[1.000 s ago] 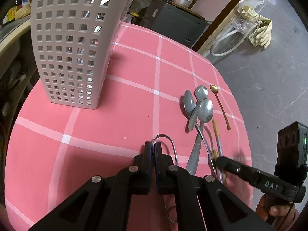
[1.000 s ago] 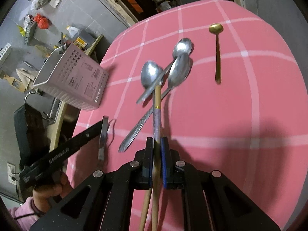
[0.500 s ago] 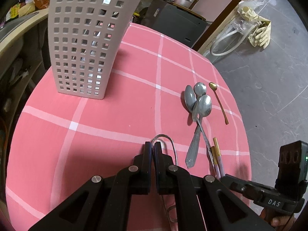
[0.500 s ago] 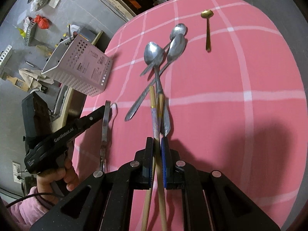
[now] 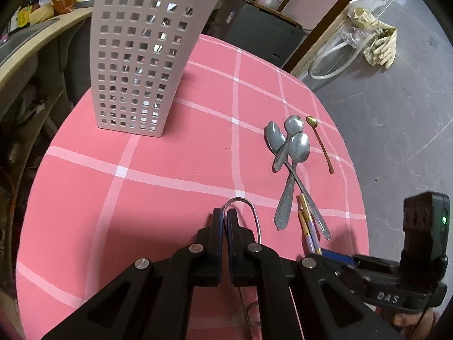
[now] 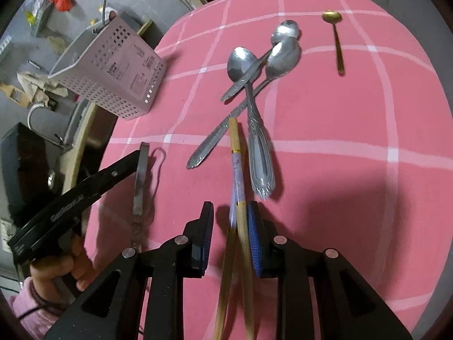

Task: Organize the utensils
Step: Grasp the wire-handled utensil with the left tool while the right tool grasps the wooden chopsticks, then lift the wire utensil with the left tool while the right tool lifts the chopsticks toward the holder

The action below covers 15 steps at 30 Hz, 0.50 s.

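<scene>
My left gripper (image 5: pixel 225 221) is shut on the wire loop of a metal whisk (image 5: pixel 246 206) and holds it low over the pink checked table (image 5: pixel 158 170). My right gripper (image 6: pixel 230 226) is open, with a pair of wooden chopsticks (image 6: pixel 236 170) lying between its jaws on the cloth. Three steel spoons (image 6: pixel 254 65) lie crossed beyond the chopsticks, also seen in the left wrist view (image 5: pixel 286 153). A small gold spoon (image 6: pixel 335 36) lies apart to their right. A white perforated utensil holder (image 5: pixel 141 51) stands upright at the table's far left.
The round table's edge drops to a grey floor on the right (image 5: pixel 396 113). A dark cabinet (image 5: pixel 260 36) and a counter with clutter (image 5: pixel 34 19) stand behind the holder. Hose and gloves (image 5: pixel 368 42) lie on the floor.
My right gripper has opened and let go of the chopsticks, which now lie on the cloth. Both grippers have drawn back from the spoons. The left gripper still holds the whisk.
</scene>
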Motion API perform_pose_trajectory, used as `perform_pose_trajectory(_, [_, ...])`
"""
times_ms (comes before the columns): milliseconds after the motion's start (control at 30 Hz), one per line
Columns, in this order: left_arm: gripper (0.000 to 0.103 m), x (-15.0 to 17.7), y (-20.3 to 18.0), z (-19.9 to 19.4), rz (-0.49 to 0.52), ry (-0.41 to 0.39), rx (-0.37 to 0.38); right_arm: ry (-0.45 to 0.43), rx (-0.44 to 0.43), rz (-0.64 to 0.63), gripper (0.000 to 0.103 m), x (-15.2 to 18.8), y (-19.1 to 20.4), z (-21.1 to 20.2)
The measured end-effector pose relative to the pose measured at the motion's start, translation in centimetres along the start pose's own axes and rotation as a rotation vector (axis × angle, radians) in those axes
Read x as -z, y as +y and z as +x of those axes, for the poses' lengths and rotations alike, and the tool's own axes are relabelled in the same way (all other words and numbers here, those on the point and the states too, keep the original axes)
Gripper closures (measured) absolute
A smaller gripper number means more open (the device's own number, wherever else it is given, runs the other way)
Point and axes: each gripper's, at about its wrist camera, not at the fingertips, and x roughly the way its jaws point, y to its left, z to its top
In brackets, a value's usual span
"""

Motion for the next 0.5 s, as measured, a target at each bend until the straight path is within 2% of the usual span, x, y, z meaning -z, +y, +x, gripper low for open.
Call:
perform_pose_trajectory(133, [0.099, 0.1, 0.1, -0.4, -0.004, -0.006, 0.003, 0.000, 0.110, -0.085, 0.086, 0.0, 1.6, 0.1])
perform_pose_trajectory(167, [0.099, 0.1, 0.2, -0.6, -0.006, -0.008, 0.004, -0.005, 0.147, -0.111, 0.092, 0.2, 2.0, 0.1])
perform_pose_trajectory(200, [0.099, 0.1, 0.3, -0.8, -0.009, -0.010, 0.006, -0.012, 0.181, -0.137, 0.094, 0.4, 2.4, 0.2])
perform_pose_trajectory(267, [0.099, 0.1, 0.4, -1.0, -0.011, -0.014, 0.010, -0.019, 0.194, -0.152, 0.096, 0.4, 2.5, 0.1])
perform_pose_trajectory(367, [0.099, 0.1, 0.5, -1.3, -0.007, -0.016, 0.017, -0.019, 0.162, -0.127, 0.097, 0.1, 2.1, -0.2])
perform_pose_trajectory(433, [0.099, 0.0, 0.4, -1.5, 0.004, -0.018, 0.023, -0.028, 0.084, -0.076, 0.097, 0.2, 0.9, -0.8])
perform_pose_trajectory(500, [0.099, -0.1, 0.1, -2.0, 0.020, -0.022, 0.029, -0.078, 0.011, -0.028, 0.097, 0.5, 0.2, -2.2])
